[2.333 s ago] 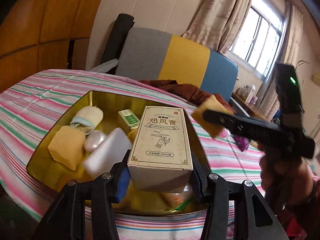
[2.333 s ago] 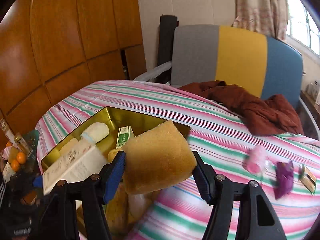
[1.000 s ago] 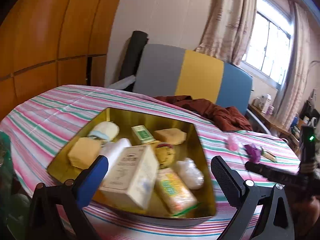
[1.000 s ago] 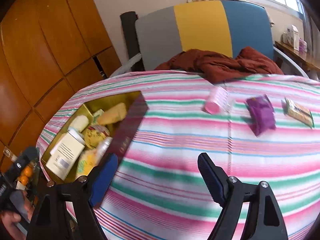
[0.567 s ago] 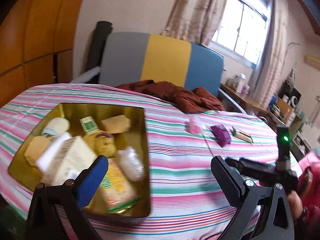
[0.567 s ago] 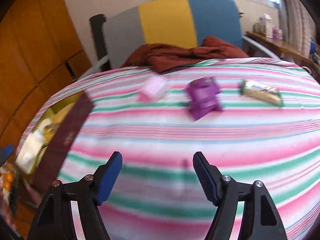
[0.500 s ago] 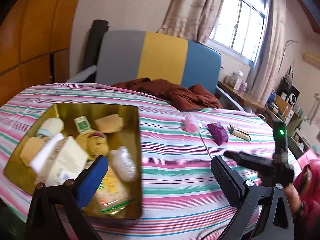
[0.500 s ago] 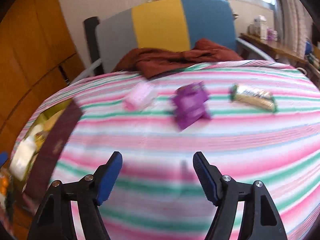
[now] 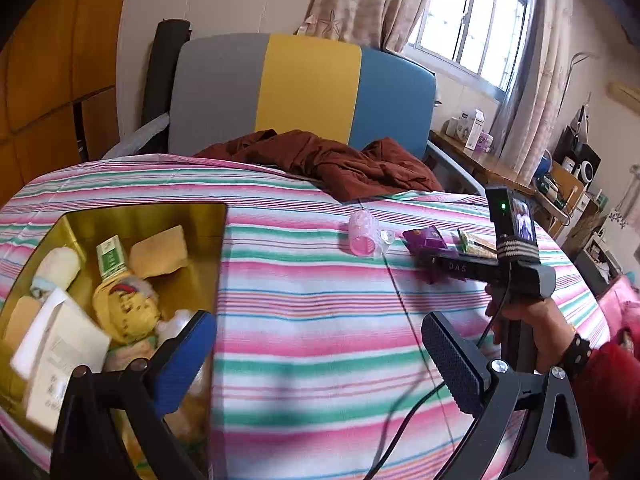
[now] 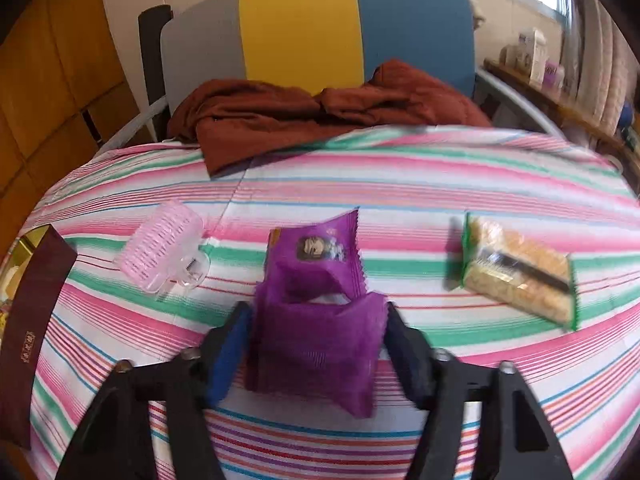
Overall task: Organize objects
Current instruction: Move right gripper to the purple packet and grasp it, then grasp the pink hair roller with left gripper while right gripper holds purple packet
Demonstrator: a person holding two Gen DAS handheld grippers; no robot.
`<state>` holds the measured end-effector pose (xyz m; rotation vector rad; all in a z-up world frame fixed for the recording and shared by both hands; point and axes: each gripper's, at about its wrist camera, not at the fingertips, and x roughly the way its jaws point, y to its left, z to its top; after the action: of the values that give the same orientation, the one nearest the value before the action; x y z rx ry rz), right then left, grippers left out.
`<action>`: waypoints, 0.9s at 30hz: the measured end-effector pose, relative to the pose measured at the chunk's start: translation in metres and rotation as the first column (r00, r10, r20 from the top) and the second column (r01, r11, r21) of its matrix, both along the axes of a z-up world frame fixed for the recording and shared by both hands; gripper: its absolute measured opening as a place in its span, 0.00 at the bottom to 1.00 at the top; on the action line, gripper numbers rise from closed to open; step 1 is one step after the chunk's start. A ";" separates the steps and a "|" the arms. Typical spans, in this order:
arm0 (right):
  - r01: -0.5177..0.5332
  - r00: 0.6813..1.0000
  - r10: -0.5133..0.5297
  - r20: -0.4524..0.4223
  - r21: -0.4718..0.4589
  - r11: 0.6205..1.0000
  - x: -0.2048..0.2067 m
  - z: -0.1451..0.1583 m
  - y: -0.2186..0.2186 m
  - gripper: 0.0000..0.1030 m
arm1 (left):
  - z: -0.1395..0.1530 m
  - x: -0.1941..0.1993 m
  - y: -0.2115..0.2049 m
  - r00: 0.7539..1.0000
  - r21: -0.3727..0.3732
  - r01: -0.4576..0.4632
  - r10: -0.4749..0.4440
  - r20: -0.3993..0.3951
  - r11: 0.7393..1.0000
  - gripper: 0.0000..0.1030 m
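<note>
Purple snack packet (image 10: 316, 344) sits between the right gripper's (image 10: 318, 344) just-closing jaws, both pads touching it.

Left gripper (image 9: 320, 354) hanging wide open over the striped tablecloth (image 9: 312, 312), gold tin (image 9: 140, 216) sitting beside its left finger, right gripper (image 9: 434, 264) reaching over the purple packet (image 9: 426, 237) ahead, pink roller (image 9: 362, 234) lying nearby.

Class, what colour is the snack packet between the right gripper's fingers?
Purple snack packet; clearest in the right wrist view.
</note>
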<state>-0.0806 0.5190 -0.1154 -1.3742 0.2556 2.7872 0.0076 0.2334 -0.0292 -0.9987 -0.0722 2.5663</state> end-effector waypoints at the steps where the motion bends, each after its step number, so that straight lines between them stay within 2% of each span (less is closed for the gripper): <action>1: 0.005 1.000 -0.005 -0.008 -0.006 1.000 0.002 0.000 0.002 0.57 | -0.001 -0.004 0.004 1.000 -0.005 -0.001 0.001 0.004 1.000 1.00; 3: 0.006 1.000 -0.006 -0.019 -0.016 1.000 0.004 0.002 0.003 0.49 | -0.004 -0.012 0.011 1.000 0.000 0.002 -0.002 0.021 1.000 1.00; 6: 0.015 1.000 -0.015 -0.027 -0.007 1.000 0.010 0.003 0.003 0.46 | -0.008 -0.025 0.024 0.999 0.005 0.001 -0.001 0.042 1.000 1.00; 12: 0.053 0.997 -0.053 -0.046 -0.020 0.998 0.040 0.004 0.006 0.44 | -0.018 -0.058 0.054 0.997 0.007 -0.003 0.003 0.083 1.000 1.00; 21: 0.125 0.981 -0.129 -0.145 -0.038 0.991 0.066 0.013 0.013 0.44 | -0.043 -0.132 0.105 0.991 -0.039 -0.012 0.017 0.133 0.999 1.00; 27: 0.151 0.976 -0.155 -0.151 -0.039 0.988 0.068 0.011 0.016 0.44 | -0.056 -0.157 0.135 0.998 -0.133 0.014 -0.005 0.068 0.991 0.99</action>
<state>-0.0126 0.5349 -0.1040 -1.0938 0.3868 2.7716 -0.1493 0.3681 -0.0856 -1.1324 0.0875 2.5560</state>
